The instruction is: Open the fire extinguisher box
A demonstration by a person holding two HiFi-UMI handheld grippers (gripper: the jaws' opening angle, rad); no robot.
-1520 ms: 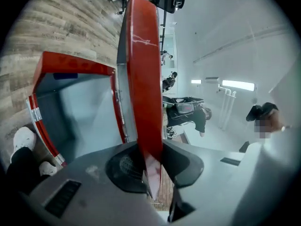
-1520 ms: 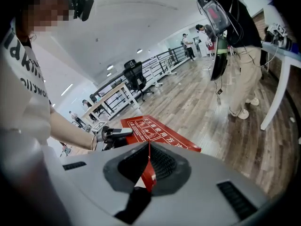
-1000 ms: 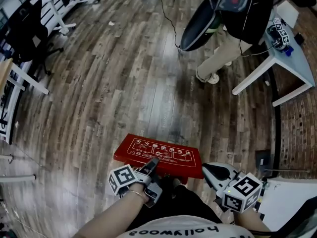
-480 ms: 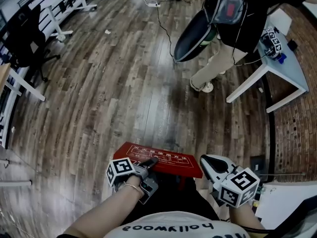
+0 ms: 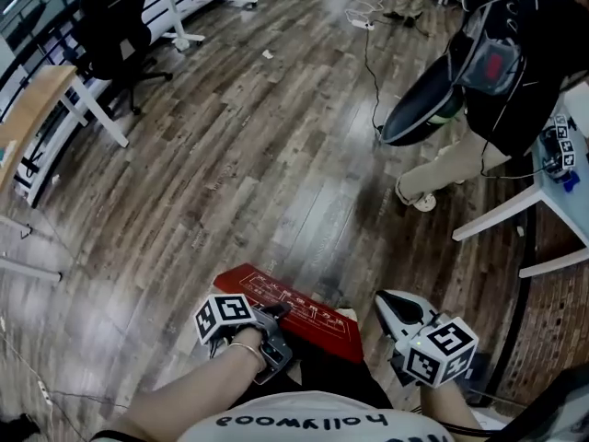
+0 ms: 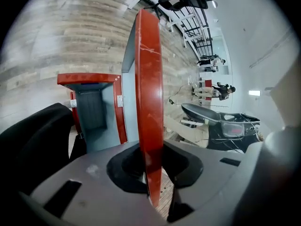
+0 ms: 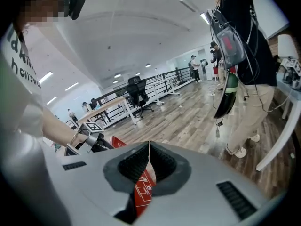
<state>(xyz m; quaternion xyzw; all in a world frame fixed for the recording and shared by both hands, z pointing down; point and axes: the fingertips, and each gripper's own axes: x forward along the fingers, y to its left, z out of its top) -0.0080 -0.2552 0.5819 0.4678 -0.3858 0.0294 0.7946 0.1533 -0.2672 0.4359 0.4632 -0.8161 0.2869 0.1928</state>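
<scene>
While the left claw [image 6: 153, 173] is shut tight on the red door [image 5: 317, 325] of the fire extinguisher box [image 6: 96, 112], the right claw [image 7: 149, 149] holds nothing. Its two jaws are pressed together, with only a thin line between them. It hangs just to the right of the door.

The box sits on the wooden floor [image 5: 258, 155], very near the person who holds the claws, at the bottom middle of the head view. The door is thin and flat, with white writing and small drawings on its top side. The left claw grips it at its near edge.

In the left gripper view the door is seen from its edge. It looks like a tall red strip going up between the two jaws, and both jaws press on it. To the left of that strip the box is open. It has a red frame and a blue-grey inside. I cannot tell what is in it.

Each claw has a marker cube [image 5: 224, 319] with black and white squares on it.

Far off on the right another person [image 5: 497, 72] stands in a dark top and light trousers. Just right of that person is a white counter [image 5: 497, 217] with a small thing on it. A black office chair [image 5: 120, 26] stands far away on the left. A thin cable [image 5: 369, 63] lies on the floor at the far side, close to the standing person.
</scene>
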